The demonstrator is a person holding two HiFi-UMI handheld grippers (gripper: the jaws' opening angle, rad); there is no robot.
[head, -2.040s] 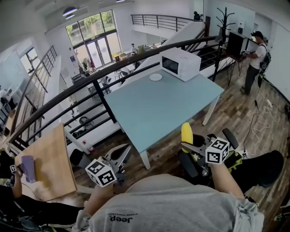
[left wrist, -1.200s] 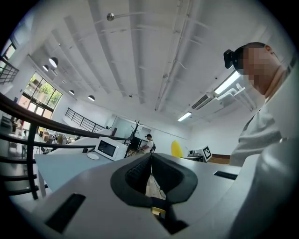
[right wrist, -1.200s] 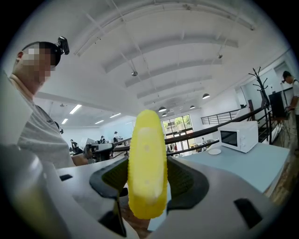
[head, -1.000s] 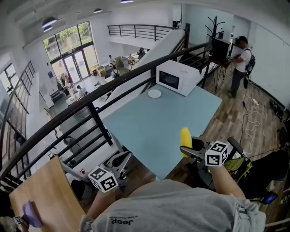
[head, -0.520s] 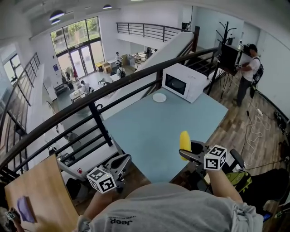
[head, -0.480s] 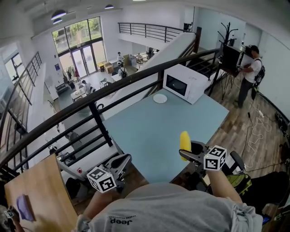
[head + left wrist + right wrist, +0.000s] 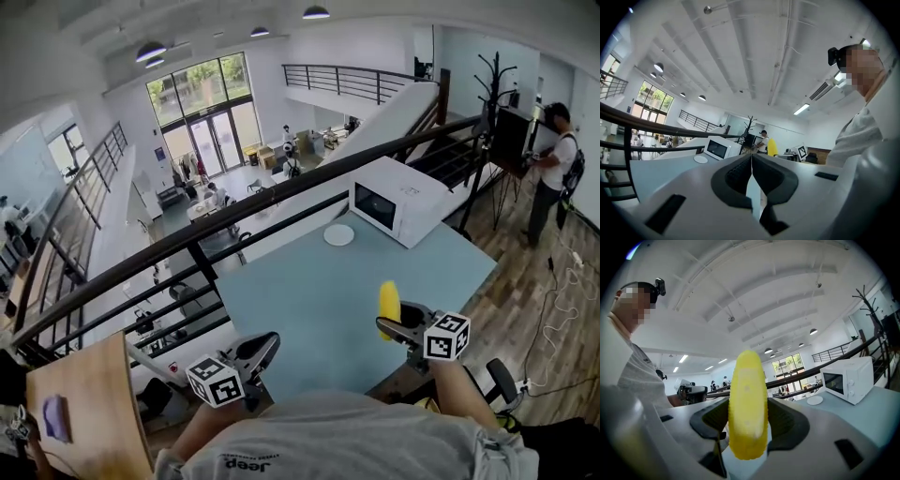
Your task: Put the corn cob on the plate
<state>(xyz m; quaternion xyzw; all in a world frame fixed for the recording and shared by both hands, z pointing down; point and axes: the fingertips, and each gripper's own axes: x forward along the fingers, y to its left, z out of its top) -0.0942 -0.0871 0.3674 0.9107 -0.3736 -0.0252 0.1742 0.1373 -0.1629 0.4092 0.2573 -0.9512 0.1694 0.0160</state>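
A yellow corn cob (image 7: 748,404) stands upright between the jaws of my right gripper (image 7: 749,420), which is shut on it. From the head view the corn cob (image 7: 388,304) and right gripper (image 7: 401,330) hang over the near edge of a light blue table (image 7: 309,300). A small white plate (image 7: 338,234) lies at the table's far side, next to a white microwave (image 7: 401,212); the plate (image 7: 815,400) also shows in the right gripper view. My left gripper (image 7: 255,354) sits below the table's near left corner, jaws shut with nothing between them (image 7: 751,172).
A black railing (image 7: 234,211) runs behind the table, with an open drop to a lower floor beyond. A wooden table (image 7: 89,412) stands at the lower left. A person (image 7: 555,164) stands at the far right by a coat stand (image 7: 495,75).
Both grippers and my view have come forward toward the table; the corn cob now hangs over the table's near edge. The grip on the cob is unchanged.
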